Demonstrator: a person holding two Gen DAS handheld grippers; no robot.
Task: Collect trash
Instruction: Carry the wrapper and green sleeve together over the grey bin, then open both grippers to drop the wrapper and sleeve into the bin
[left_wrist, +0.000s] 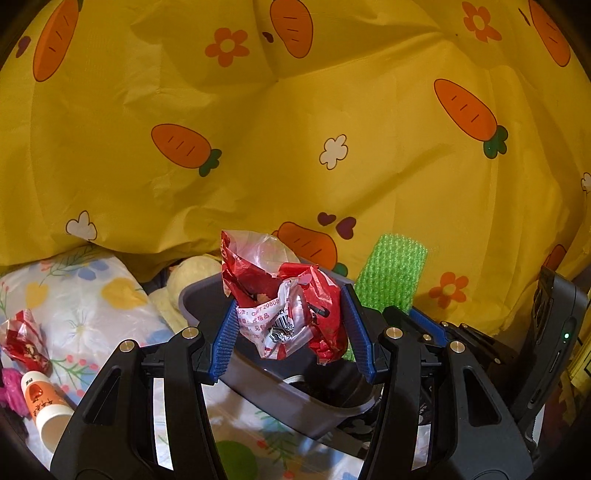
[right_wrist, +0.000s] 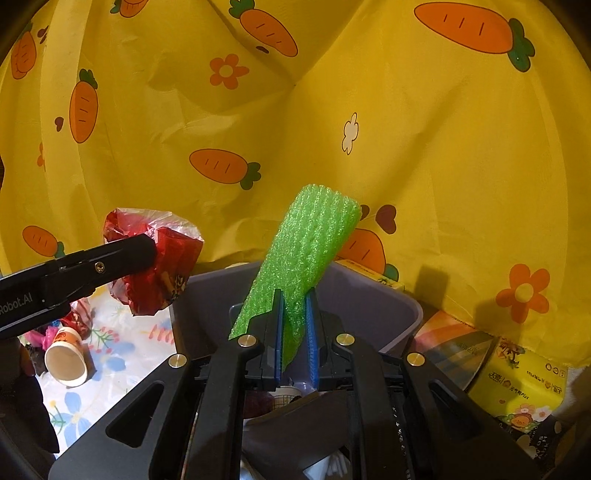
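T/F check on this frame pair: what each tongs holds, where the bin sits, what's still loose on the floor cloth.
1. The left tongs grip a crumpled red and white wrapper. True.
2. The right tongs are empty. False: they pinch a green foam net sleeve.
3. Both held items are over or near the grey bin. True.
4. The paper cup stands upright. False: it lies on its side on the floral cloth.
5. Another red wrapper lies beside the cup. True.

Two close wrist views, angled slightly down, sharing the grey bin (left_wrist: 258, 391) and yellow cloth (right_wrist: 424, 155).
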